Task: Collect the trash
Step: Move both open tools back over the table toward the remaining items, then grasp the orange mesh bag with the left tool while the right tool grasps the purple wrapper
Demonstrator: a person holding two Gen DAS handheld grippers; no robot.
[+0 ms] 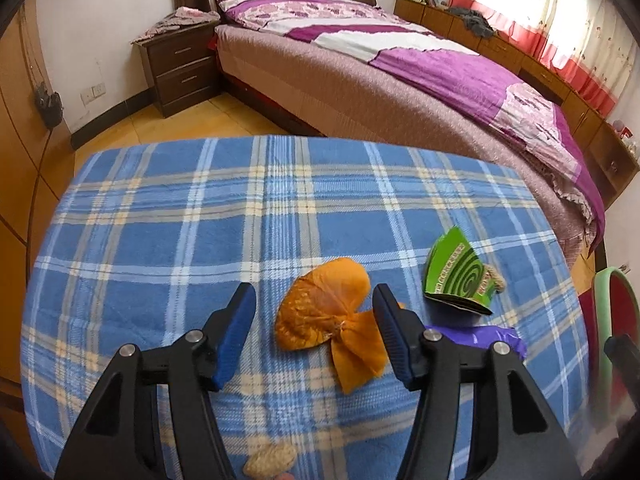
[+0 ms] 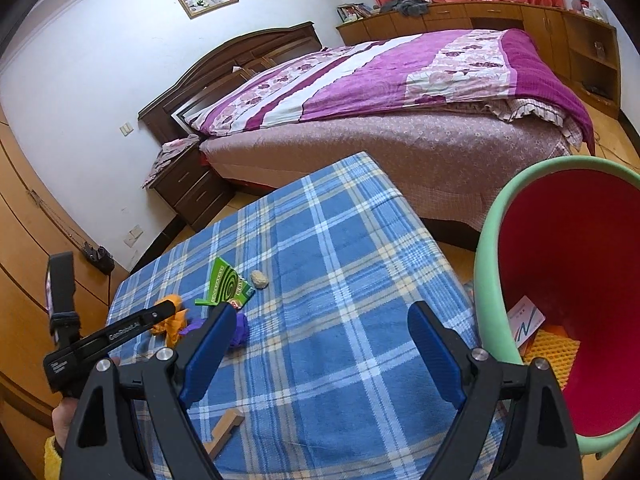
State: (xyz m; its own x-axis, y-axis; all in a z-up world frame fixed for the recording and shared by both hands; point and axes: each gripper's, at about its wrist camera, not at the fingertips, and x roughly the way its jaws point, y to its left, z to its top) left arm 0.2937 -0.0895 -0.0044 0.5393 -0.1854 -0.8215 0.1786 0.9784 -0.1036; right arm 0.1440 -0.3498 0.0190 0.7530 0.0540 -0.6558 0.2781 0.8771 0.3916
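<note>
Orange peel (image 1: 332,312) sits right between the left gripper (image 1: 316,336) fingers, jaws wide open, nothing held. Peel lies flat on the blue plaid cloth (image 1: 200,220), splayed in two lobes joined at a pinch point; its long axis runs roughly along the gripper's forward line, slightly skewed toward the right finger (image 1: 394,336), which touches or overlaps one peel edge. Left finger stands clear of it.

Right gripper (image 2: 320,356) is also wide open and empty, hovering over bare cloth next to the bin (image 2: 486,280), well apart from the peel. So the left is clearly the nearer one for this piece.

Further out from the left jaws: green printed packet (image 1: 456,276) ahead and to the right, a small beige lump (image 2: 259,279) just beyond it, purple wrapper (image 1: 492,336) just outside the right finger. A peanut shell (image 1: 272,466) lies close in under the gripper body. In the right view a wooden piece (image 2: 224,432) lies on the cloth near that gripper's base.

Bin is green outside, red inside, already holding a card and orange mesh; it stands off the cloth's right edge.

Judgement: next move is lower and close on the pinch point. Thin, floppy peel could slip or catch the cloth.
</note>
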